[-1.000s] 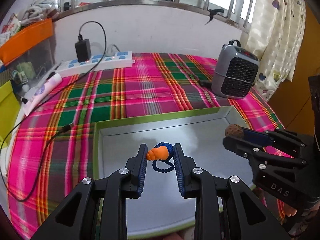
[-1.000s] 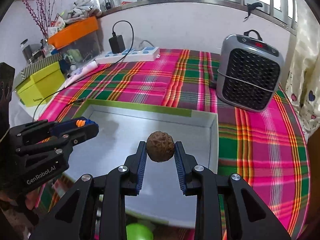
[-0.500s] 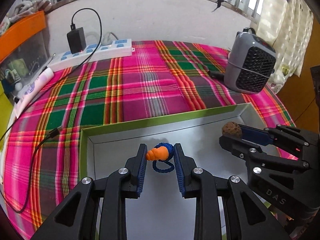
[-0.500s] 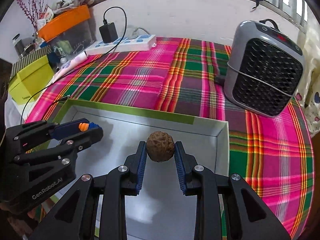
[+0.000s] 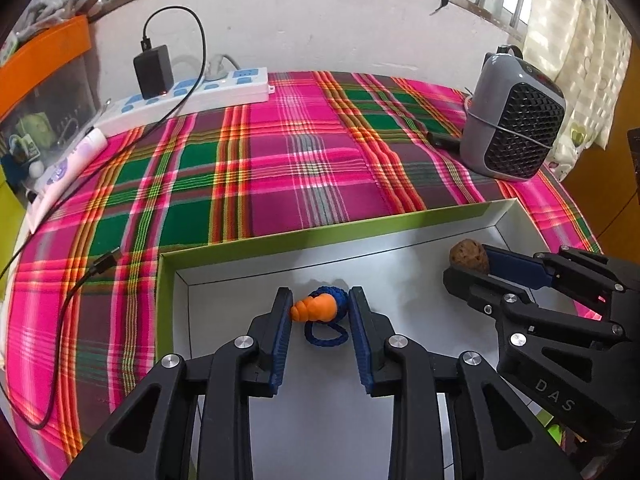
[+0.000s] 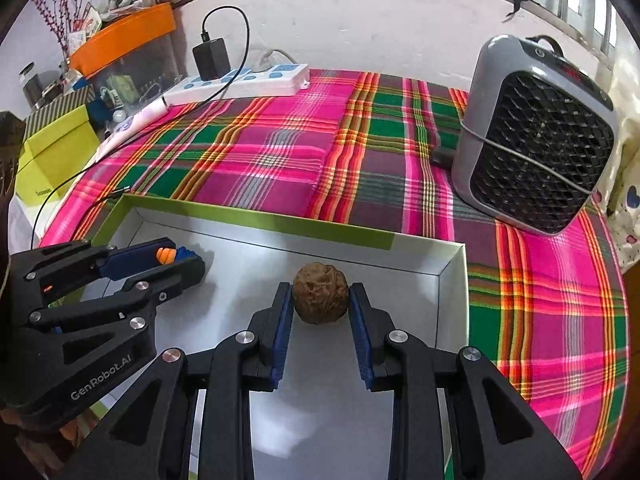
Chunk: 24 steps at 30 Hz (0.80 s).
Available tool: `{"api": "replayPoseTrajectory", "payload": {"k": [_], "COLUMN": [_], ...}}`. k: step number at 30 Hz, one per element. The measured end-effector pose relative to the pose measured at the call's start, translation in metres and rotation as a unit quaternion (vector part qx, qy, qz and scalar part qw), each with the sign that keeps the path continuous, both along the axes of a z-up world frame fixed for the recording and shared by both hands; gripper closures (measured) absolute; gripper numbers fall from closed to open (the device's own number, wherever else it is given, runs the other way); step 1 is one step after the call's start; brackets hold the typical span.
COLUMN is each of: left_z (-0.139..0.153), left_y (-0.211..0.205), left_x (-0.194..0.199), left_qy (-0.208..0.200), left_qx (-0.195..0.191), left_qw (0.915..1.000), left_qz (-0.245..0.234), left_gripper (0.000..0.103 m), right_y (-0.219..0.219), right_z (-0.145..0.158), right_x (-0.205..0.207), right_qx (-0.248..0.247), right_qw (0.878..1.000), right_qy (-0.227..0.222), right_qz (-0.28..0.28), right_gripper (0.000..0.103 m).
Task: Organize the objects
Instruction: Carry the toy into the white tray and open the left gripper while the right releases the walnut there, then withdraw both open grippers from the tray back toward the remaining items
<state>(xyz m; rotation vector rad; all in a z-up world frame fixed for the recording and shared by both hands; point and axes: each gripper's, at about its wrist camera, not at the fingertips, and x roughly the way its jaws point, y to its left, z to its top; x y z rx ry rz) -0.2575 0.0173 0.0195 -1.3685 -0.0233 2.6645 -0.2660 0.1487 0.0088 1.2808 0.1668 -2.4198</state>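
Walnut (image 6: 320,299) gripped (right gripper (image 6: 320,312)), over tray (image 6: 256,222).

The cloth (image 5: 280,168) over the surface is plaid: magenta, green and maroon with orange, yellow and white stripes. The tray (image 5: 320,236) has a lime-green outer rim and grey-white interior. The knitted toy (image 5: 320,308) is orange with a navy-blue body and loop. The ball (image 6: 320,298) is mottled brown. The heater (image 6: 536,136) is grey with a black grille. The power strip (image 5: 192,96) is white with blue sockets.
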Motion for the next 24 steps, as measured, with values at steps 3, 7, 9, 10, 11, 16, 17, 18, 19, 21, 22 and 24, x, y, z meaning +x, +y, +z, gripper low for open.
{"api": "replayPoseTrajectory", "payload": {"k": [3, 7, 9, 10, 11, 16, 17, 18, 19, 21, 22, 24], "left_z": [0.0, 0.0, 0.001, 0.001, 0.001, 0.005, 0.006, 0.008, 0.009, 0.011, 0.012, 0.013], "left_y": [0.0, 0.0, -0.001, -0.002, -0.003, -0.003, -0.004, -0.004, -0.005, -0.006, -0.006, -0.007], "left_x": [-0.001, 0.0, 0.0, 0.001, 0.002, 0.007, 0.009, 0.011, 0.012, 0.016, 0.017, 0.022], "left_qy": [0.0, -0.001, -0.002, -0.002, -0.001, 0.003, 0.005, 0.009, 0.011, 0.014, 0.013, 0.016], "left_qx": [0.0, 0.003, 0.004, 0.004, 0.004, 0.005, 0.004, 0.004, 0.005, 0.006, 0.005, 0.003], "left_qw": [1.0, 1.0, 1.0, 1.0, 1.0, 1.0, 0.9999, 0.9999, 0.9999, 0.9998, 0.9998, 0.9998], "left_qz": [0.002, 0.002, 0.003, 0.005, 0.005, 0.008, 0.01, 0.01, 0.011, 0.011, 0.011, 0.014], "left_gripper": [0.072, 0.068, 0.068, 0.068, 0.068, 0.068, 0.068, 0.067, 0.067, 0.065, 0.065, 0.064], "right_y": [0.0, 0.001, 0.002, 0.002, 0.002, 0.004, 0.004, 0.005, 0.005, 0.006, 0.006, 0.007], "right_z": [0.001, 0.001, 0.002, 0.003, 0.004, 0.006, 0.006, 0.007, 0.008, 0.01, 0.011, 0.013], "right_x": [0.001, 0.001, 0.002, 0.003, 0.004, 0.009, 0.01, 0.011, 0.013, 0.015, 0.017, 0.02], "right_qx": [0.003, 0.001, 0.003, 0.004, 0.004, 0.001, 0.001, 0.0, -0.001, -0.002, -0.004, -0.008], "right_qw": [1.0, 1.0, 1.0, 1.0, 1.0, 1.0, 1.0, 1.0, 1.0, 1.0, 0.999, 0.999], "right_qy": [0.007, 0.007, 0.011, 0.014, 0.017, 0.017, 0.018, 0.02, 0.022, 0.026, 0.028, 0.029], "right_qz": [-0.003, -0.005, -0.007, -0.008, -0.01, -0.012, -0.013, -0.013, -0.014, -0.016, -0.017, -0.017], "right_gripper": [0.069, 0.053, 0.053, 0.053, 0.053, 0.053, 0.053, 0.053, 0.053, 0.053, 0.053, 0.053]}}
